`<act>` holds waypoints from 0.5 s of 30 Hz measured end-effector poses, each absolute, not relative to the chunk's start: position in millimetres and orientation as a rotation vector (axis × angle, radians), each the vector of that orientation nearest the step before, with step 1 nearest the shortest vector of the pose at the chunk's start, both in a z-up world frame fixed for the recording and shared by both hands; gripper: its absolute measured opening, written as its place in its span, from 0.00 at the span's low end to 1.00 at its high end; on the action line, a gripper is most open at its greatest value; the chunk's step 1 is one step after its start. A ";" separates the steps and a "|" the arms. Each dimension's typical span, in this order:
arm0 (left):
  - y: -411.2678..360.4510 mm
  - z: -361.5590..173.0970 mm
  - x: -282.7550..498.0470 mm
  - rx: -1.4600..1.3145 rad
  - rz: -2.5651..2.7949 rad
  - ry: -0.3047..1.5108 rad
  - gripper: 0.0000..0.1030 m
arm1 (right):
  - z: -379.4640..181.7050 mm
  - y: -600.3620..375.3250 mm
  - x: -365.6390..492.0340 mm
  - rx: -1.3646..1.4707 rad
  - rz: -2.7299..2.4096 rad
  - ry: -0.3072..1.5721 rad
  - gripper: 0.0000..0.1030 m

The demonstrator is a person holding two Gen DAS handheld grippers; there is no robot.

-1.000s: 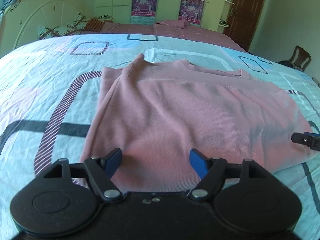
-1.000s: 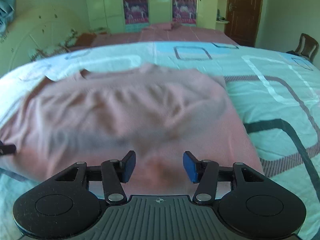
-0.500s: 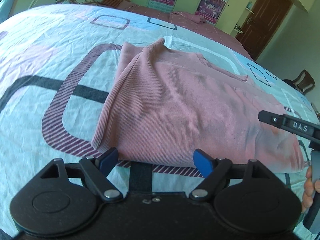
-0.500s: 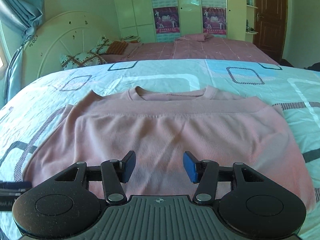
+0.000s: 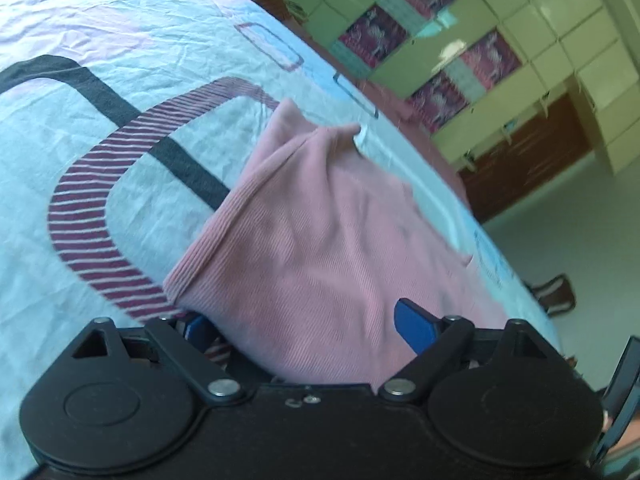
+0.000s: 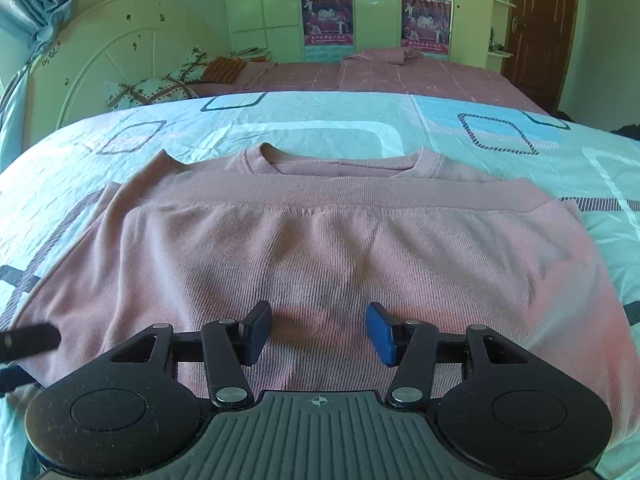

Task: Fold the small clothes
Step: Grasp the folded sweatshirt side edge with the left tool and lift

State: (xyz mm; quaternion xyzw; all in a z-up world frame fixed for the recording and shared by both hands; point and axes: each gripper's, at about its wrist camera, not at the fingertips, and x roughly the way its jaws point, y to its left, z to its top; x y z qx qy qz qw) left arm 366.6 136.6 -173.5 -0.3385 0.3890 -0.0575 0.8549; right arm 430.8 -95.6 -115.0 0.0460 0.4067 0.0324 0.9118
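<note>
A pink ribbed sweater (image 6: 320, 248) lies folded on the bed, its hem band laid up near the neckline. My right gripper (image 6: 318, 332) is open over the near folded edge at the middle, with cloth under its blue pads. In the left wrist view the sweater's (image 5: 320, 248) left corner lies between the jaws of my left gripper (image 5: 304, 326), which are wide open; one blue pad is under the cloth, the other above it. The left gripper's tip shows in the right wrist view (image 6: 28, 340) at the sweater's left corner.
The bed has a light blue sheet (image 6: 320, 120) with dark and striped rounded squares. A second bed with a pink cover (image 6: 360, 76), a white headboard (image 6: 120, 52), cupboards with posters and a brown door (image 6: 540, 28) stand behind.
My left gripper has tilted and moved forward onto the sweater's left corner, so the cloth is now between its open jaws. My right gripper has moved slightly closer over the near edge.
</note>
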 end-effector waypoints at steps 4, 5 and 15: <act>142.4 -185.2 377.8 -0.793 -0.085 0.759 0.44 | -105.2 -96.7 429.4 0.094 0.051 0.777 0.51; 144.4 -188.1 379.6 -0.810 -0.076 0.750 0.40 | -104.6 -96.7 430.9 0.094 0.042 0.769 0.51; 151.7 -195.2 383.3 -0.856 -0.050 0.716 0.13 | -129.9 -89.5 442.7 0.019 0.059 0.865 0.55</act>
